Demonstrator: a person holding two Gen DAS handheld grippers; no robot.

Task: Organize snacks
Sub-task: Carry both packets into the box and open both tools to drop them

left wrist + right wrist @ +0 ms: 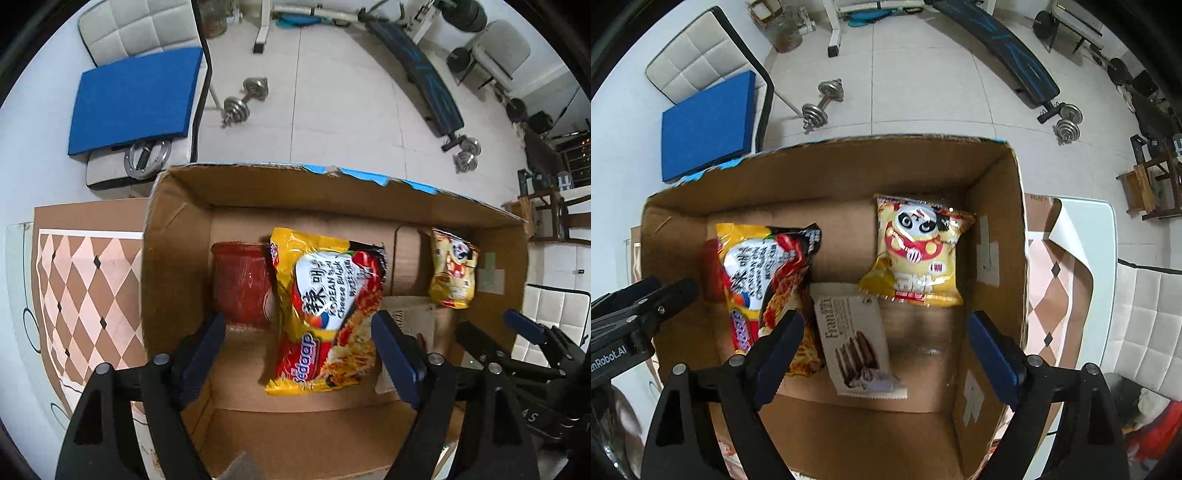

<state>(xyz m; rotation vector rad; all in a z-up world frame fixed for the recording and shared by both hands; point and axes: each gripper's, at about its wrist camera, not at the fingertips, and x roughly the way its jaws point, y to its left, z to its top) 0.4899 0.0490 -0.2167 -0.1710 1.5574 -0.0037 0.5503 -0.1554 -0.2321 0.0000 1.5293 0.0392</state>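
Open cardboard box (177,258) below both grippers, standing on a desk with a diamond-patterned mat (88,295).

Left gripper (299,354): jaws spread wide, nothing clamped. Yellow-and-red instant noodle packet (325,310) lying flat on the box floor between the jaws, nearer the right-hand jaw, clear of both pads. Red ribbed packet (240,284) just beyond the left-hand jaw, partly tucked under the noodle packet's edge. Small yellow snack bag (454,273) well off to the right of the jaws, against the far right part of the box floor. Other gripper visible at right edge.

Right gripper (886,347): jaws spread wide, nothing clamped. White wafer packet (857,343) flat on the box floor between the jaws, closer to the left-hand jaw, not touched by either pad. Noodle packet (768,280) partly behind the left-hand jaw, its edge just beside the wafer packet. Yellow snack bag with cartoon face (919,251) ahead of the jaws, touching the wafer packet's far corner. Left gripper's fingers at left edge.

Beyond the box: tiled floor with dumbbell (822,105).
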